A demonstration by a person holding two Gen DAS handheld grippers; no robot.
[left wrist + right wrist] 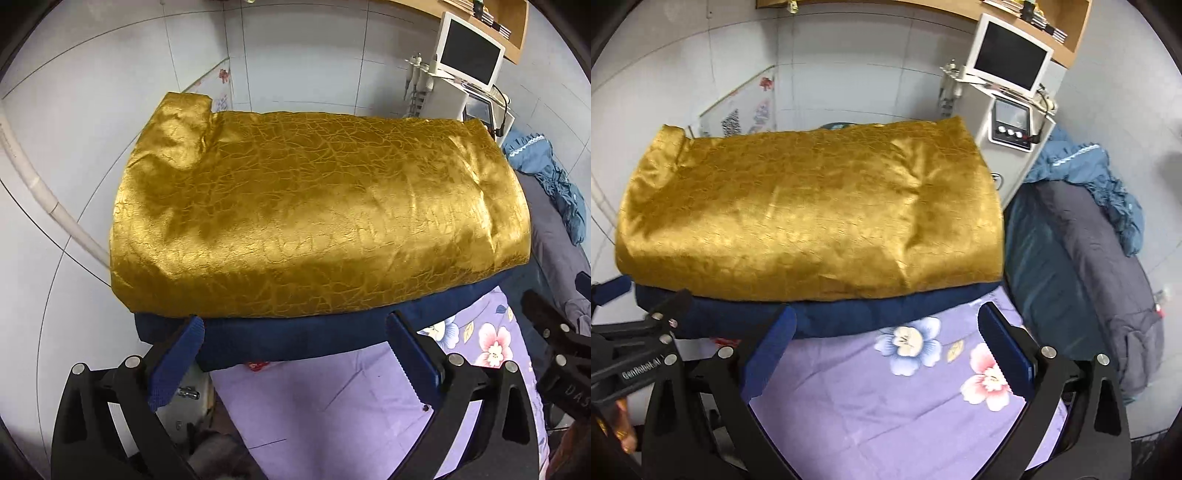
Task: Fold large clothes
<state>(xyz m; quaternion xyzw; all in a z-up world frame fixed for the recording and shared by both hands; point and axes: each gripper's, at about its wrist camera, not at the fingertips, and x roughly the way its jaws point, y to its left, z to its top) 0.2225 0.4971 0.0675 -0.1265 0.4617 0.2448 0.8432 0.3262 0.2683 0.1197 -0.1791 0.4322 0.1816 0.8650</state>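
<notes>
A large gold garment (317,206), shiny with a crackled pattern, lies folded into a broad rectangle on top of a dark blue piece of cloth (295,339) whose edge shows along the near side; both rest at the far end of a bed covered by a purple sheet (886,406) printed with flowers. A narrow flap of the gold garment sticks up at its far left corner. The left gripper (295,354) hovers just in front of the near edge of the blue cloth, its blue-padded fingers (177,362) spread wide with nothing between them; the tip of the left one overlaps the blue edge in the view, and whether it touches cannot be told. The right gripper (886,347) hangs over the purple sheet beside the left one, its fingers (1004,350) likewise spread apart and holding nothing. To the right of the gold garment, along the bed's side, lies a grey quilt (1100,280) with a crumpled light blue cloth (1086,170) at its far end. Behind the bed stands a white machine (1008,122) with a dark screen (1010,55) on top, under a wooden shelf (1067,40). The wall and floor are pale tile.
</notes>
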